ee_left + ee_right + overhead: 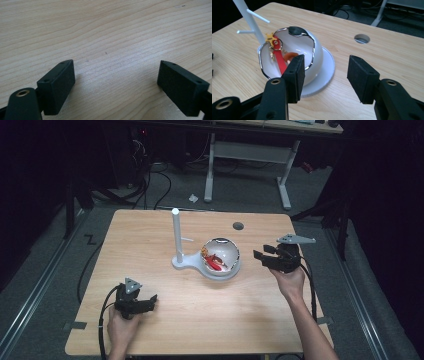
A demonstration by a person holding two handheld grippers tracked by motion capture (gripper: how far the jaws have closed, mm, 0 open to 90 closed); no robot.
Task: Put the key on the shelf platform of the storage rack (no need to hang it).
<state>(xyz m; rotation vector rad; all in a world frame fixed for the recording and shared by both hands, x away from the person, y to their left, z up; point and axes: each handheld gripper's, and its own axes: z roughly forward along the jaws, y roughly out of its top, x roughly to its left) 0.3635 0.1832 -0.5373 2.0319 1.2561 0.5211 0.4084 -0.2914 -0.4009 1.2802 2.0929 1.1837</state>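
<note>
A white bowl [222, 251] with a wavy metal rim stands on a round white base near the table's middle. Inside it lie a red strap [280, 58] with a yellow charm [270, 38] and an orange piece. A white stand [176, 232] with a tall post and thin pegs rises just left of the bowl. My right gripper [261, 253] hovers open to the right of the bowl, pointing at it, with nothing between its jaws [325, 72]. My left gripper [150, 301] rests open near the front left over bare wood [116, 80].
The wooden table [200, 320] has a round cable hole [238, 225] behind the bowl. Beyond its far edge are a desk frame [247, 155] and cables on a grey floor. Bare wood spreads between the two grippers.
</note>
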